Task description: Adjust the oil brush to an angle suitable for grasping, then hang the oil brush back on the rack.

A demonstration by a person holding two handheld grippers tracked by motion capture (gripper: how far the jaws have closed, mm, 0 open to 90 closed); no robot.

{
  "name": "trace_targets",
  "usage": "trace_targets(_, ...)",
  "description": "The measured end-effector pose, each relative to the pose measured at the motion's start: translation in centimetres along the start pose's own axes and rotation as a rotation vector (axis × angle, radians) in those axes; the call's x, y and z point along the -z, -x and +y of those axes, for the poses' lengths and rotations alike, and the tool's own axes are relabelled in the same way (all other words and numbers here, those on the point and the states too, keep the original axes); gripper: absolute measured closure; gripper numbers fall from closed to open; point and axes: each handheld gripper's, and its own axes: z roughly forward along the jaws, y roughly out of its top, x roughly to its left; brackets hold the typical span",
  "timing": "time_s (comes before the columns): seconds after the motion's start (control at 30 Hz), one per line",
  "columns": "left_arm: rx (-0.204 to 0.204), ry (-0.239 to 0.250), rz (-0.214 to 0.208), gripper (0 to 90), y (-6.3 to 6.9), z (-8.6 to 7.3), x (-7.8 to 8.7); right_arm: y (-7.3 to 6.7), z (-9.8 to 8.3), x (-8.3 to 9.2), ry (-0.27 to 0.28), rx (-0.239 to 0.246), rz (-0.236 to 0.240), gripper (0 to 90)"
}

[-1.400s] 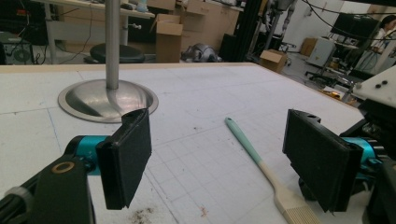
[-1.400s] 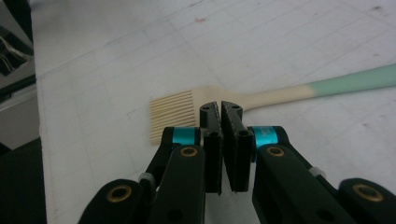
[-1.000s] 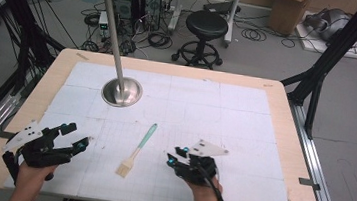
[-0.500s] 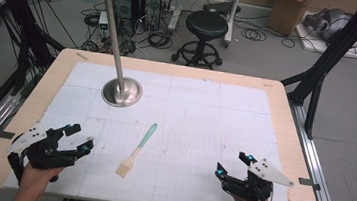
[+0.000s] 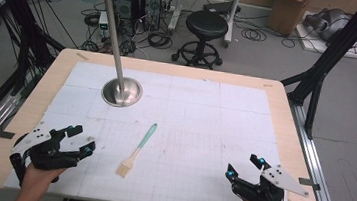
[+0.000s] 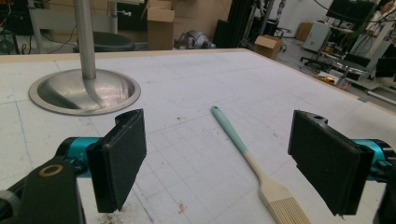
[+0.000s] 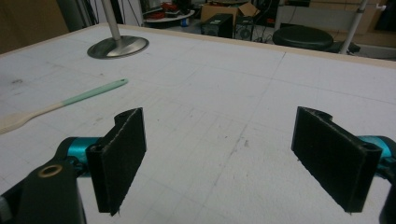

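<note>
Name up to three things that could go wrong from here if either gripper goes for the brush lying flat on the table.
1. The brush lies flat on the mat, so jaws coming down on its thin handle could scrape the table or slip off.
2. The left gripper is nearer; the right gripper, open and empty, stands far off near the table's corner, so a long reach may arrive misaligned.
3. A sideways nudge could probably skid the brush toward the metal stand.

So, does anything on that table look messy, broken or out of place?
Not much. The brush lies flat and slantwise on the mat, whole, with no tongs touching it. The mat carries a few dark specks and smudges, plus some crumbs and a small reddish mark near the left tongs. The metal stand is upright.
</note>
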Motion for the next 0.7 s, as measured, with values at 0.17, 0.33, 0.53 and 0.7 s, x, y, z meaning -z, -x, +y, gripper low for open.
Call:
trace_targets(0.17, 0.010, -0.009, -0.005, 20.7, 0.2, 0.0, -0.2, 0.0, 0.0, -0.2, -0.005, 0.000, 0.002, 16.7)
trace_targets(0.33, 0.013, -0.035, -0.017, 20.7, 0.4, 0.0, -1.0, -0.1, 0.0, -0.2, -0.006, -0.001, 0.007, 16.7)
trace_targets(0.53, 0.027, -0.120, -0.035, 25.4, 0.5, -0.1, -3.2, 0.0, 0.1, -0.3, -0.005, -0.010, 0.006, 16.7)
trace_targets(0.7, 0.041, -0.187, -0.047, 32.0, 0.6, -0.3, -5.3, -0.2, 0.1, -0.4, -0.015, 0.006, 0.013, 16.7)
